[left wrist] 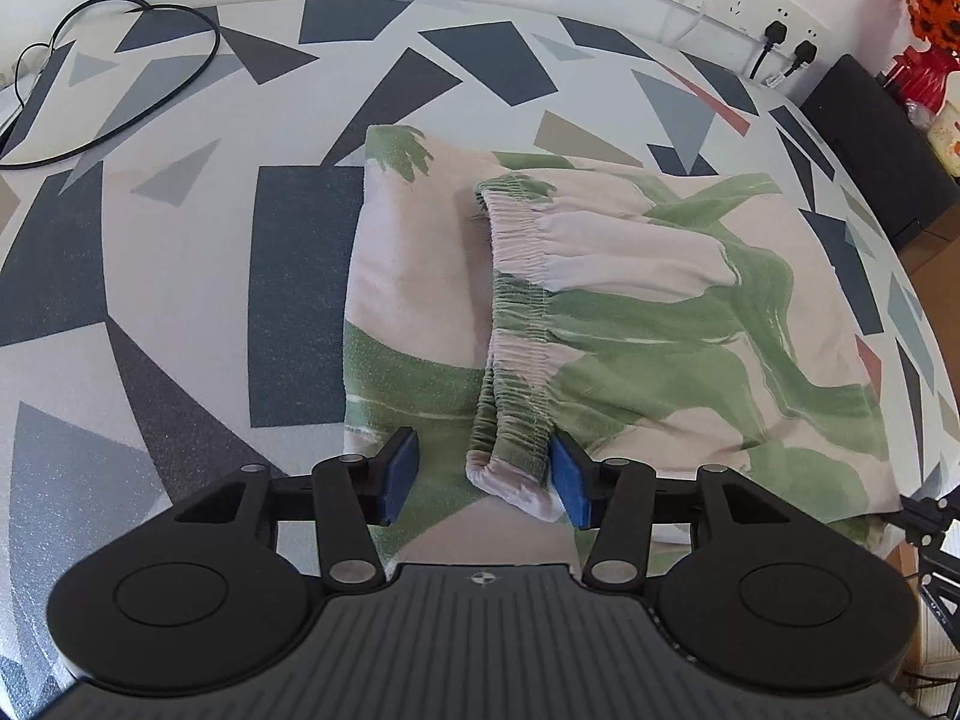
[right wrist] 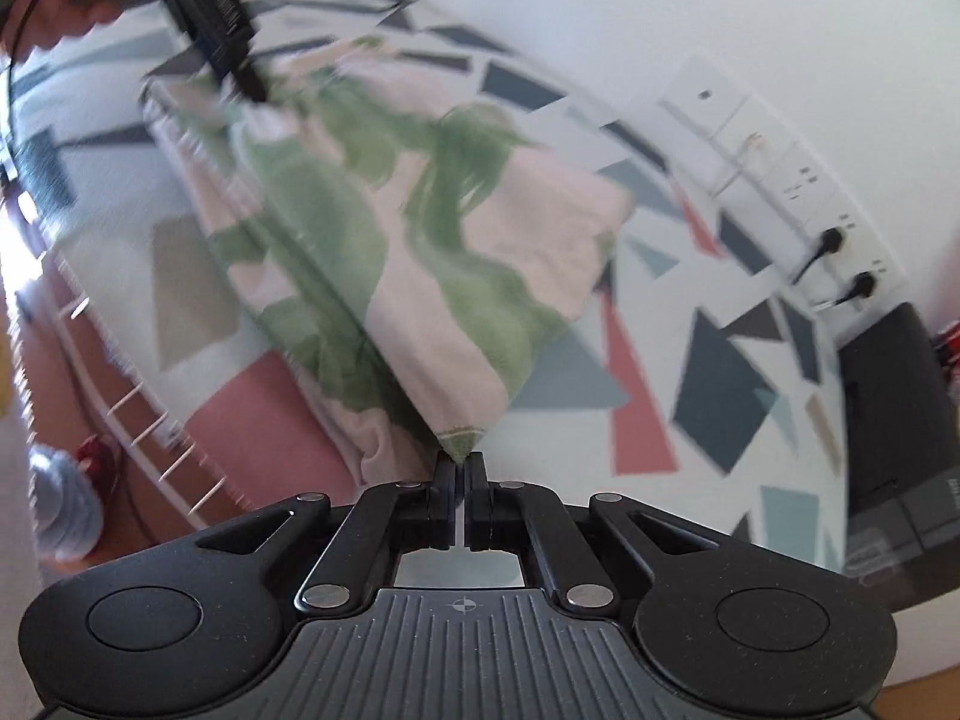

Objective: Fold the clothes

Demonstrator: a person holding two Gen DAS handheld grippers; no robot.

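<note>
Green-and-pink shorts (left wrist: 630,324) on patterned worktop (left wrist: 180,300), left hand-held gripper (left wrist: 489,477) spread around elastic waistband (left wrist: 516,324) — right hand-held gripper (right wrist: 461,465) pinching a fabric corner.

Black cable (left wrist: 120,84), wall sockets (left wrist: 744,6), orange flowers (left wrist: 936,0)

shorts (left wrist: 660,324): soft matt cloth, gathered elastic band | tablecloth (left wrist: 180,300): matt printed fabric | pads (left wrist: 399,468): blue rubbery

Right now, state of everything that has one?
shorts: folded over, waistband on top, lying on the patterned cover
left tool: open, waistband end between the pads, not clamped
right tool: shut on a corner of the shorts
black plugs: plugged into wall sockets
black cable: loose on the cover
</note>
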